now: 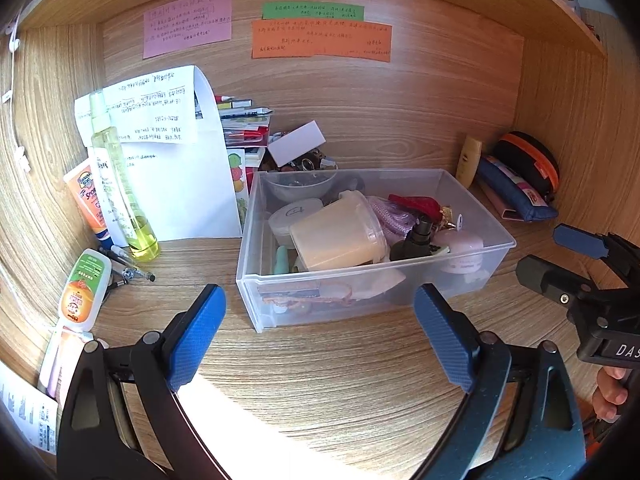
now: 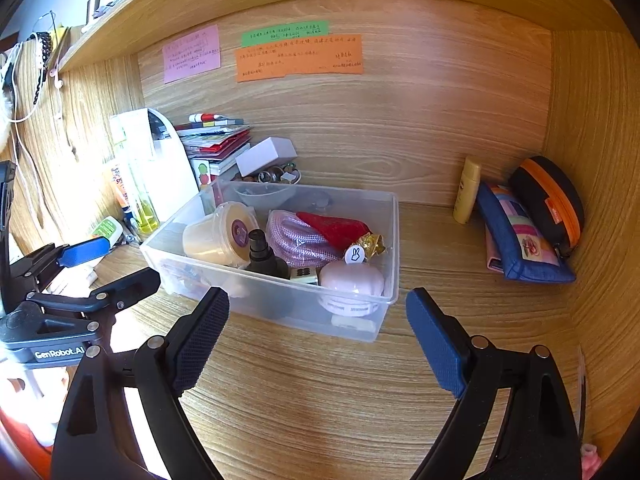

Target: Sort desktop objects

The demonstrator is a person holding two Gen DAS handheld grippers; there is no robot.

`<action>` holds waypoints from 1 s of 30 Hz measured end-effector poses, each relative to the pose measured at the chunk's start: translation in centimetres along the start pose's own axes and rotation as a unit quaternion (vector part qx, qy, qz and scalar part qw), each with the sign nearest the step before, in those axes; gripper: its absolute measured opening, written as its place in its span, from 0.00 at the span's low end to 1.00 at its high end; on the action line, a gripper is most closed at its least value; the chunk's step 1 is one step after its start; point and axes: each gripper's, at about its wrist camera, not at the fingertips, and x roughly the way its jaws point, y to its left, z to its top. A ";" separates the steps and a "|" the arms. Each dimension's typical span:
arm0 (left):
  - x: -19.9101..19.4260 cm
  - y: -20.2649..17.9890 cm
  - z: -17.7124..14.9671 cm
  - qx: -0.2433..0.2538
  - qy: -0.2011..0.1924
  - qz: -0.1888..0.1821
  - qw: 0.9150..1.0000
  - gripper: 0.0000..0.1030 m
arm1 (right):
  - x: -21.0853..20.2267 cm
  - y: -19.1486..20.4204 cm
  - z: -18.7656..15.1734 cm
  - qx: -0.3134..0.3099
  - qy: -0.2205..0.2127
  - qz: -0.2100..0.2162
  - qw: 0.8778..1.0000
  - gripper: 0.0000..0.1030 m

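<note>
A clear plastic bin (image 1: 476, 256) (image 2: 276, 302) sits mid-desk holding a cream tub (image 1: 336, 236) (image 2: 218, 236), a black pump bottle (image 1: 416, 236) (image 2: 262, 258), a pink round case (image 2: 352, 278), pink cord (image 2: 292, 236) and a red item (image 2: 336, 226). My left gripper (image 1: 320, 336) is open and empty just in front of the bin. My right gripper (image 2: 318, 336) is open and empty before the bin's front right corner. At the left stand a tall yellow spray bottle (image 1: 120, 184), a sunscreen tube (image 1: 86, 196) and a small orange-label bottle (image 1: 82, 288).
Pens (image 1: 128, 266) lie by the bottles. White papers (image 1: 176, 168), stacked books (image 1: 244, 124) and a white box (image 1: 296, 142) stand behind the bin. At right, a yellow tube (image 2: 466, 190), blue pencil pouch (image 2: 520, 240) and black-orange case (image 2: 548, 200) lean in the corner.
</note>
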 end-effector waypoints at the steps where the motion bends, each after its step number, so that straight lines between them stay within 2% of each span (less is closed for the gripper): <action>1: 0.0 -0.1 0.0 0.001 0.001 0.000 1.000 0.93 | 0.0 -0.1 -0.1 0.002 0.001 0.001 1.000 0.86; 30: 0.3 -0.5 -0.3 -0.004 0.008 -0.003 1.000 0.93 | 0.1 0.5 -0.3 0.008 0.007 0.006 1.000 0.86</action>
